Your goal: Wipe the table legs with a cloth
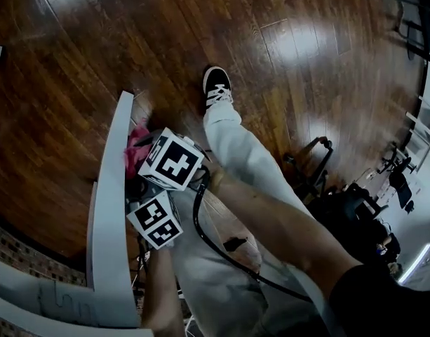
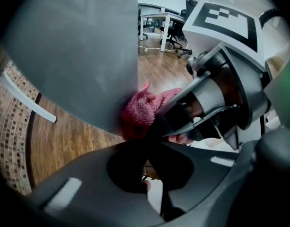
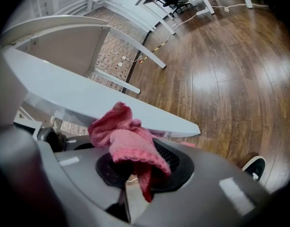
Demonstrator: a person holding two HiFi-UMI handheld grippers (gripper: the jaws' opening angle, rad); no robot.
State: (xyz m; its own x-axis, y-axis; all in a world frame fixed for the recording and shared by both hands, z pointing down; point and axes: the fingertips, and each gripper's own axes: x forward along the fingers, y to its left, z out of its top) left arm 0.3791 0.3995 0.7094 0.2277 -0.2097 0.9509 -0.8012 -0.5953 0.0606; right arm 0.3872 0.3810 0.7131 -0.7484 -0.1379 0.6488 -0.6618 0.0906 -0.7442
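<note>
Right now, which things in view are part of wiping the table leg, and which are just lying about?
In the job:
pink cloth, gripped by the right hand-held gripper
white table leg, which the cloth is held against

Just about:
white desks and black office chairs in the background
dark gear on the floor at the head view's right

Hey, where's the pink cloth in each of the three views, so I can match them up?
Head view: pink cloth left of centre, beside the white table leg.
Left gripper view: cloth at centre, at the leg's edge.
Right gripper view: cloth lower centre, held in the right gripper's jaws.
Shared landmark: the white table leg.
</note>
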